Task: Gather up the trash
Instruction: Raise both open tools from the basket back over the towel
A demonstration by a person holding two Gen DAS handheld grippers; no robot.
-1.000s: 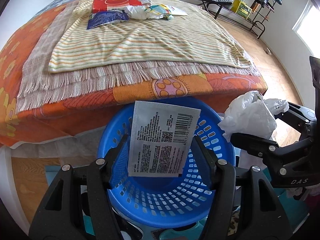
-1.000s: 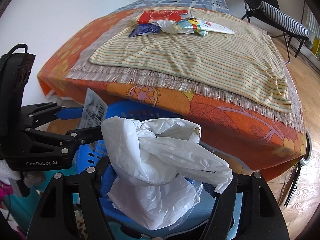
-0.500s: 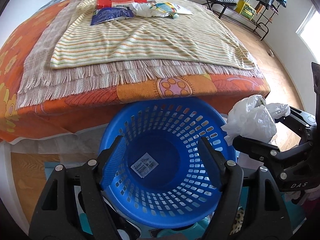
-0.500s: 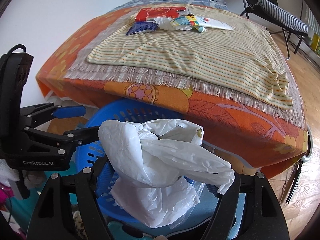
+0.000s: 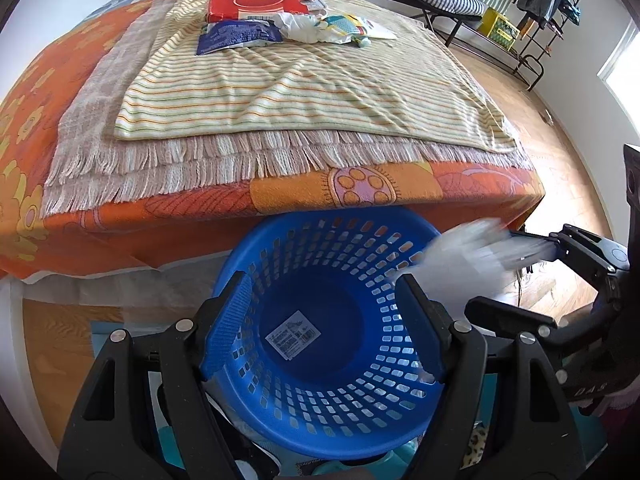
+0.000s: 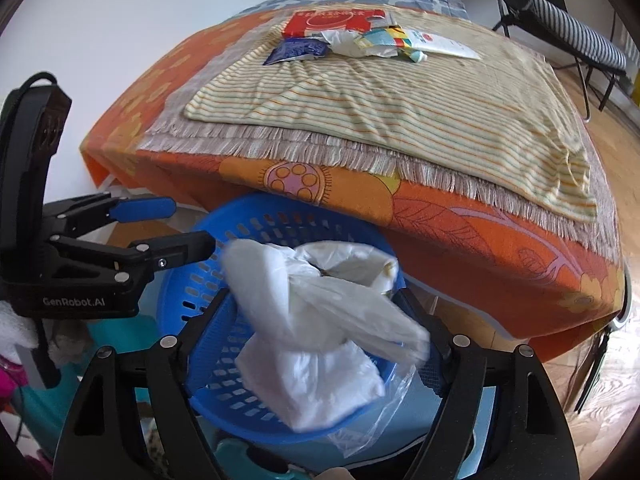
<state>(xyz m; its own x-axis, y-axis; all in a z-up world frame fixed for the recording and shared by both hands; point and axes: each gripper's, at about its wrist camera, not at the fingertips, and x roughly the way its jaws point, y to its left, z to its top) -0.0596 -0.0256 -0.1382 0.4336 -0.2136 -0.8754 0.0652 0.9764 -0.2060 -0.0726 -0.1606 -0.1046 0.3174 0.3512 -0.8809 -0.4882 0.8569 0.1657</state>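
Below your two grippers stands one blue basket [image 5: 328, 412], pushed against the foot of the bed [image 5: 120, 216], whose orange cover overhangs its rim at 12 o'clock. Your left gripper [image 5: 324, 320] has its jaws spread wide and holds nothing; one small printed packet [image 5: 293, 333] lies flat on the basket floor between them. At 3 o'clock of it, your right gripper [image 6: 320, 336] has just been opening its jaws: the white plastic bag [image 6: 320, 320] is between them, blurred, over the basket mouth, and you cannot tell whether the pads grip it. On the striped towel [image 5: 304, 92] at 12 o'clock, well apart, lie one red box [image 5: 260, 4], one blue pouch [image 5: 236, 36] and crumpled wrappers [image 5: 332, 30], too bunched to count.
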